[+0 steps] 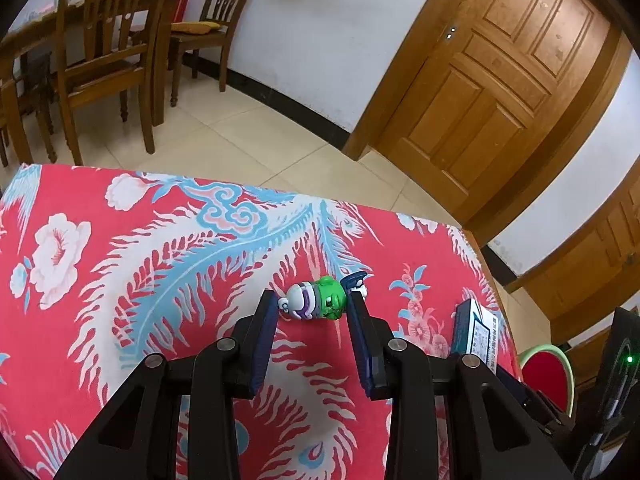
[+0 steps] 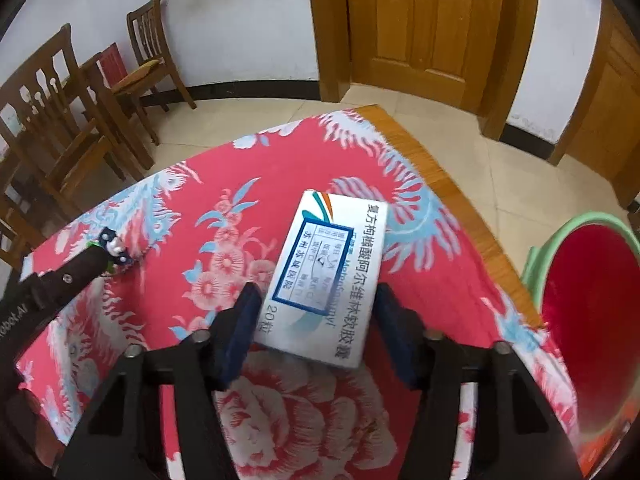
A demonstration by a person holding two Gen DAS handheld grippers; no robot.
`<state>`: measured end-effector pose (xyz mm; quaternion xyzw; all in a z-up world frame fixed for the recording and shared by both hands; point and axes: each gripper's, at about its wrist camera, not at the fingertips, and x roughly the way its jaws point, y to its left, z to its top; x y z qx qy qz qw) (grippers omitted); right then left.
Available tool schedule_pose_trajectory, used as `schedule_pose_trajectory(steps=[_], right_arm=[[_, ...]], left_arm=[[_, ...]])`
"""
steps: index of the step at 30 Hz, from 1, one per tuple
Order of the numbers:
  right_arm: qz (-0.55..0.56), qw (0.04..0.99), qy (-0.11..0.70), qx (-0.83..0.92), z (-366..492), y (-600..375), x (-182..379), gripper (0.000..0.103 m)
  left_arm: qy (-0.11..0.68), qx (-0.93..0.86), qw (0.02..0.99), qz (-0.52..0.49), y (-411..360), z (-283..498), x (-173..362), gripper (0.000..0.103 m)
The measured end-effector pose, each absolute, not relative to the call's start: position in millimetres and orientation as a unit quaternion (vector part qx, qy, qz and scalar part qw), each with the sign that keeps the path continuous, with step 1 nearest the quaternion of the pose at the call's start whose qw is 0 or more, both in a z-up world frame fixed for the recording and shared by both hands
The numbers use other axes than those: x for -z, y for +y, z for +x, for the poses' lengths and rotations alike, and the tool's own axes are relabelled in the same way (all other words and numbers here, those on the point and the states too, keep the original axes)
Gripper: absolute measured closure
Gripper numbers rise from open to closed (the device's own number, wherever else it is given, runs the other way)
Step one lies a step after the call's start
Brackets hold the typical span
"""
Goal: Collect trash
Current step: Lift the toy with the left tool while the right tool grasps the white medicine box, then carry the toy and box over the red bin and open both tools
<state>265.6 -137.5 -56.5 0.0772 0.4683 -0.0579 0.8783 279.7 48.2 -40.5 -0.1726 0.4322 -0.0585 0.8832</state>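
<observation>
Left hand-held gripper spread around toy (lying sideways); right hand-held gripper spread around box.

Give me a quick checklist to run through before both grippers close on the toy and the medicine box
1. Small toy between the left gripper fingers: ok, jaws open on either side.
2. Medicine box between the right gripper fingers: ok, jaws open.
3. Pads touching the box sides: cannot tell, the view is blurred.
4. Red bin within view beside the table: ok, right of the table edge.
5. Bin opening unobstructed: ok.
6. Grippers apart from each other: ok.
</observation>
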Motion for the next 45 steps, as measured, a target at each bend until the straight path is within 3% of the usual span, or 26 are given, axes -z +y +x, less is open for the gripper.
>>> schedule_pose_trajectory(steps=[24,45], right_arm=[[0.145,0.901,0.409,0.023,140,-239,4,0.045],[0.215,0.895,0.373,0.114,54,-345,16,0.045]], left_arm=[[0.393,0.127,0.902,-0.126,-3,251,-2,0.067],[0.388,0.221,0.892,-0.074,-113,192,-40,0.067]])
